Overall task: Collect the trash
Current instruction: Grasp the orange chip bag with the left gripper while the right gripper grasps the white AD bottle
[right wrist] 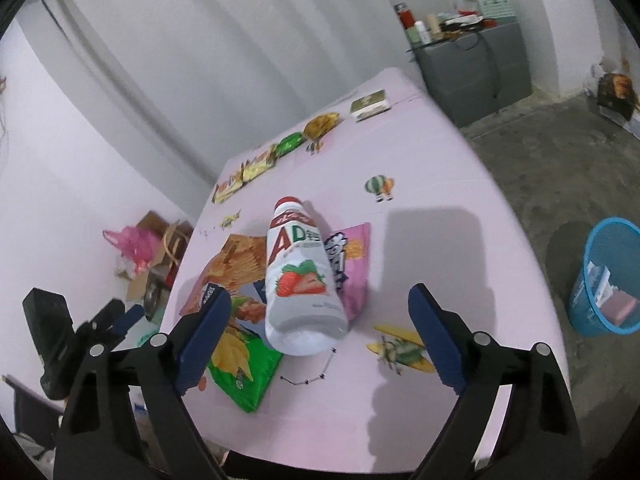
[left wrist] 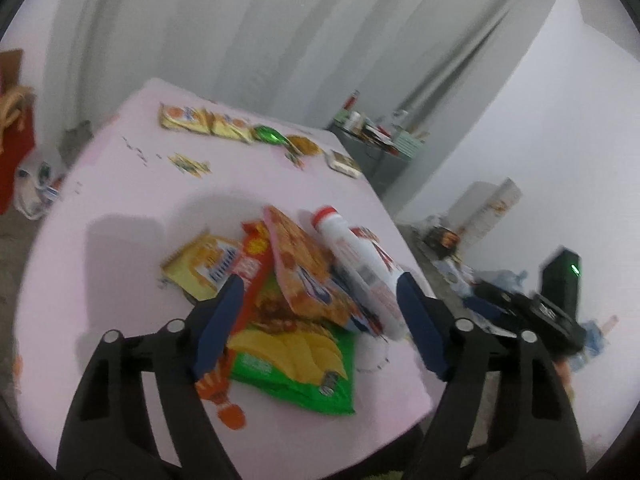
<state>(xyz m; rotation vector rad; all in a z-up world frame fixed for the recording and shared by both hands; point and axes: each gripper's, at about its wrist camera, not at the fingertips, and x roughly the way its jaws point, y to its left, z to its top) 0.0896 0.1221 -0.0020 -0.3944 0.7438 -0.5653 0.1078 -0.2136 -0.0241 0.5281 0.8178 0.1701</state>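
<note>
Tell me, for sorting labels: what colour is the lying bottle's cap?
Red; the bottle body is white. The right wrist view shows it best.

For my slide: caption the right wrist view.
Open right gripper approaches white strawberry-print plastic bottle lying on snack wrappers.

The left wrist camera looks forward and down along its own fingers, near the pink table, with the wrapper pile toward 6 o'clock. The right wrist camera looks down from the pile's other side, also near. Both views share the pile, the white bottle and the table's far row of packets.
</note>
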